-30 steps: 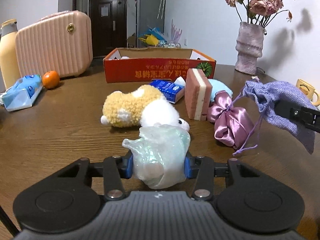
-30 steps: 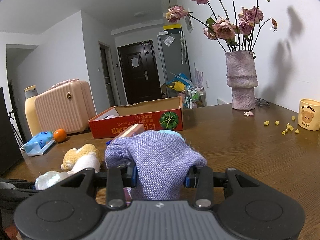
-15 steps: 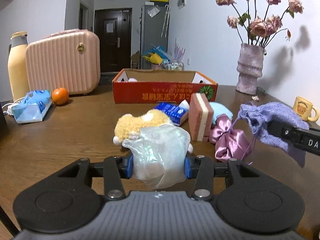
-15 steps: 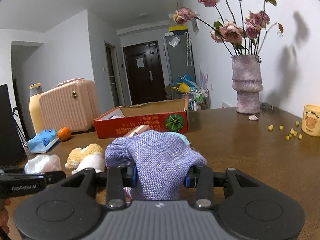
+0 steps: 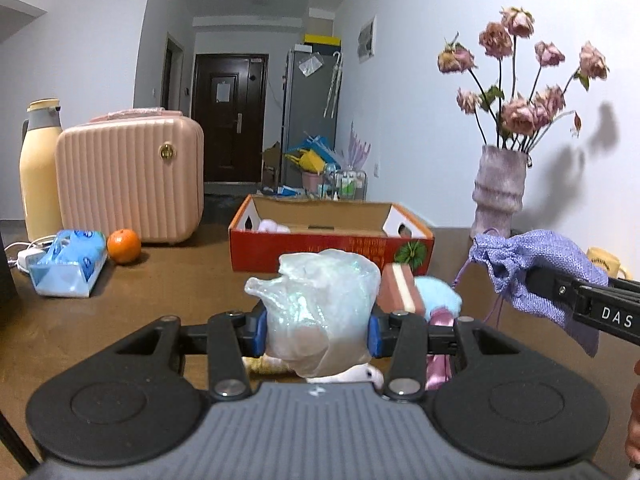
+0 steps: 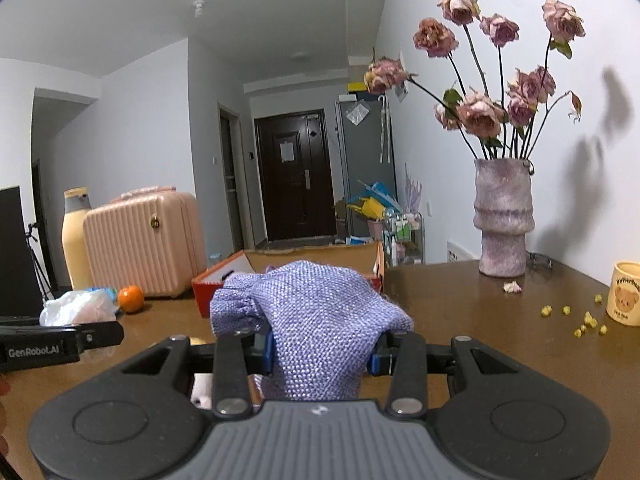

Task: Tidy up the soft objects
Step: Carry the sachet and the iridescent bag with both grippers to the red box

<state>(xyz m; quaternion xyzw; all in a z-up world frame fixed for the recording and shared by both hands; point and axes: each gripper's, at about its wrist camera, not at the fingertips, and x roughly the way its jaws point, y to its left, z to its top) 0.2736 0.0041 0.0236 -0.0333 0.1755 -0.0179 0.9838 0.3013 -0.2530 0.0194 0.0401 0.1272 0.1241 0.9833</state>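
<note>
My left gripper [image 5: 316, 330] is shut on a pearly white soft pouch [image 5: 320, 304], held above the table. My right gripper [image 6: 322, 354] is shut on a purple woven drawstring bag [image 6: 316, 320]; that bag also shows in the left wrist view [image 5: 536, 276] at the right. The open red cardboard box [image 5: 332, 246] stands ahead at the table's middle back, with a pale soft item inside. Below my left gripper, mostly hidden, lie a plush toy [image 5: 352, 376], a pink layered sponge block [image 5: 400, 290], a light blue soft item [image 5: 438, 294] and a pink satin bag [image 5: 438, 360].
A pink ribbed case [image 5: 128, 178], a cream bottle [image 5: 40, 168], an orange [image 5: 124, 246] and a blue tissue pack [image 5: 68, 266] stand at the left. A vase of dried roses [image 6: 504, 216] and a bear mug [image 6: 626, 294] are at the right, with yellow crumbs [image 6: 588, 320] on the table.
Both grippers have risen with their loads and tilted up toward the box. The plush toy and satin bag have dropped below the left gripper's view.
</note>
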